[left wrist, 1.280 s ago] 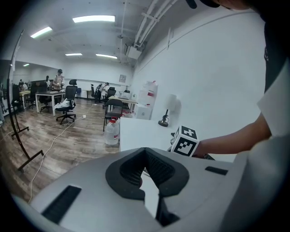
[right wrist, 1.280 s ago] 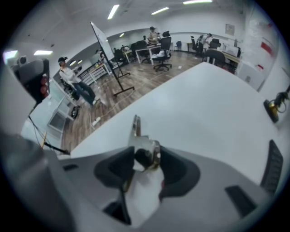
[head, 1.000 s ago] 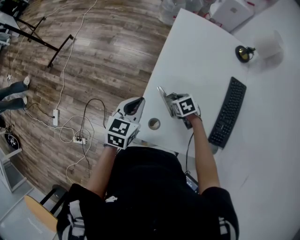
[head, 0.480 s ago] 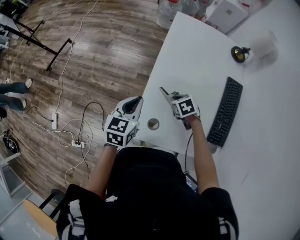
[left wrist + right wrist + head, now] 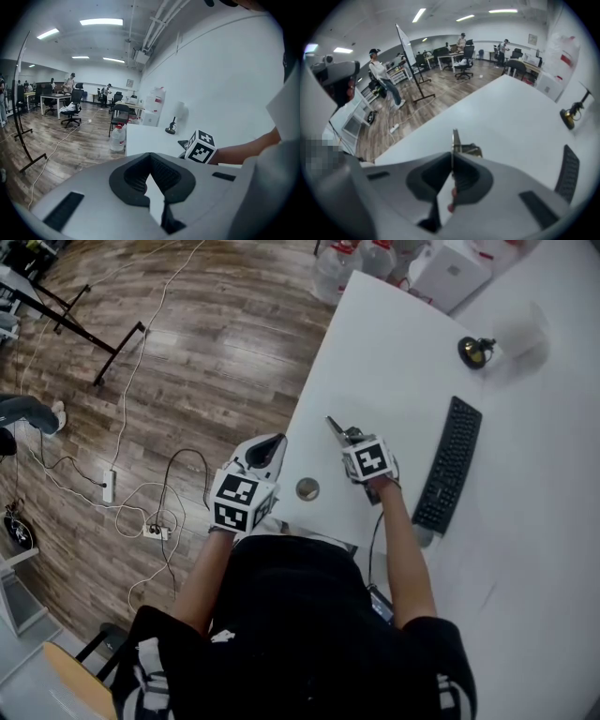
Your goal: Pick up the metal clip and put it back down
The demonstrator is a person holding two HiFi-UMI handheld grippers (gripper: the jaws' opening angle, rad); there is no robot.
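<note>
Your right gripper (image 5: 351,436) is over the white table (image 5: 394,352), near its left edge; its jaws are closing to a thin slit with the metal clip (image 5: 335,427) pinched between the pads, the flat blade poking out past the tips. Can't tell whether the clip touches the tabletop. Your left gripper (image 5: 269,448) is held just beside the table's left edge, well apart from the clip, jaw tips together with nothing between them. Around you: a round disc (image 5: 307,488) set in the table between the two grippers, a black keyboard (image 5: 454,465) to the right of your right forearm, and a small black-and-brass object (image 5: 476,350) next to a pale cylinder (image 5: 521,327) at the far side. Nothing lies on the table ahead of the clip. Off the far end are a white box (image 5: 448,266) and water jugs (image 5: 342,261); cables (image 5: 141,493) trail over the wood floor on your left. The right gripper view alone shows the clip's blade (image 5: 454,140) edge-on, rising from the closed pads, with a wire part just beside it, and people and office chairs (image 5: 464,65) far off. The left gripper view alone shows the right gripper's marker cube (image 5: 202,146) from the side and a jug (image 5: 117,139) standing by the table's end
</note>
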